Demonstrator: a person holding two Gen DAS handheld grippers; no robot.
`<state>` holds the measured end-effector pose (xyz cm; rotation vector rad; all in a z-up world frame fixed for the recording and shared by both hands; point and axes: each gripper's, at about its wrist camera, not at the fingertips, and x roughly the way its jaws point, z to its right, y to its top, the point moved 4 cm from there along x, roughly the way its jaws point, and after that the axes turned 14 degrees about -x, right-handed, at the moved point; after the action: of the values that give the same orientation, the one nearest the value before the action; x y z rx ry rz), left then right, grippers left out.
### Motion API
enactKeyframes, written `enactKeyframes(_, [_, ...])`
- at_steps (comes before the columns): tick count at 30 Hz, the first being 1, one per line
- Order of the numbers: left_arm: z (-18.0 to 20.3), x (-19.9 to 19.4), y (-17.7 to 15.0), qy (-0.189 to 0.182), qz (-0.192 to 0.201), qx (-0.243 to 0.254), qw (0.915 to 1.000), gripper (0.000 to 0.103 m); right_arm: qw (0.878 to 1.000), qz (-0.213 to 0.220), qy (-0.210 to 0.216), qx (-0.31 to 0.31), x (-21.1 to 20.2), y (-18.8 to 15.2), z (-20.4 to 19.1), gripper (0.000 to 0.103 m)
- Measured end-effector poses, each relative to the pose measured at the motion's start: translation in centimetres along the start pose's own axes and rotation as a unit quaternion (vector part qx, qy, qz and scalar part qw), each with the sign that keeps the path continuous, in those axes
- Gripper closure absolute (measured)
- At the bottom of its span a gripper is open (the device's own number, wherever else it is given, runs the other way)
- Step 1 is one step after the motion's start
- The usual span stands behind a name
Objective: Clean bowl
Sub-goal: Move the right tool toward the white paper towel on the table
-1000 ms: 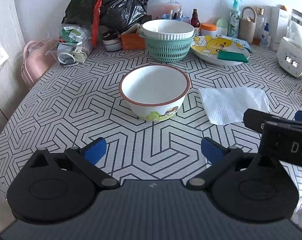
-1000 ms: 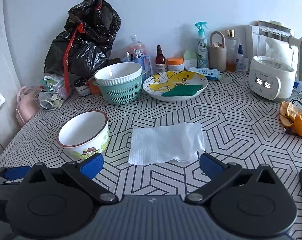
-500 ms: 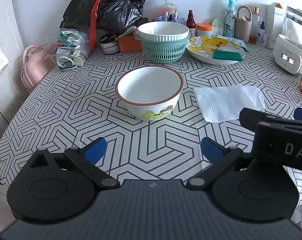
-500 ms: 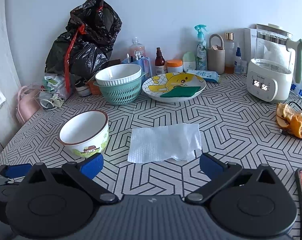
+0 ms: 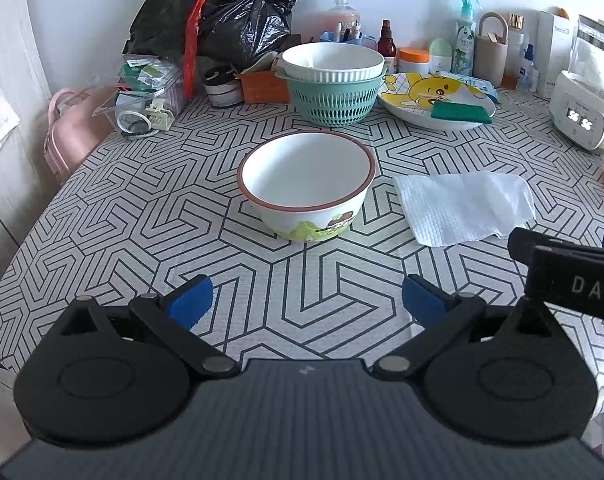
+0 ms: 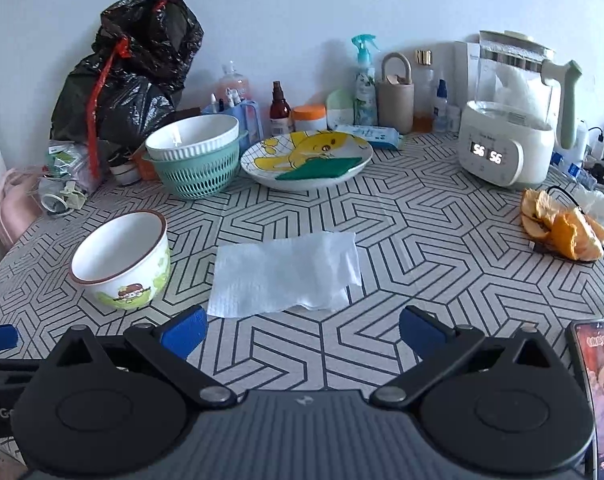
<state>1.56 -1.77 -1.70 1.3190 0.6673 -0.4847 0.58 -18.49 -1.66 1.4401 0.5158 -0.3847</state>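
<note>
my left gripper (image 5: 306,300) and right gripper (image 6: 299,330) are both wide apart, holding nothing. the bowl (image 5: 306,184) stands beside the paper towel (image 6: 285,274); it looks hard, slippery and breakable, so i would pinch its rim.

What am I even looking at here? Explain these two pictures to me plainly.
No robot arm: a person holds a two-finger tool in each hand, with a camera looking along its blue-tipped fingers. One picture is from the left gripper, aimed at the white bowl. The other is from the right gripper, aimed at the paper towel lying flat beside the bowl. Both sets of fingers are spread open and hold nothing. Further back on the patterned table stand a green basket, a cartoon plate and orange peel.
</note>
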Motion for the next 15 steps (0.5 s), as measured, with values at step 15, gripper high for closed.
enactKeyframes(15, [0.21,0.54,-0.09,0.006,-0.005,0.003,1.0,0.0,1.0,-0.004,-0.004,0.003,0.34,-0.03,0.28,0.0])
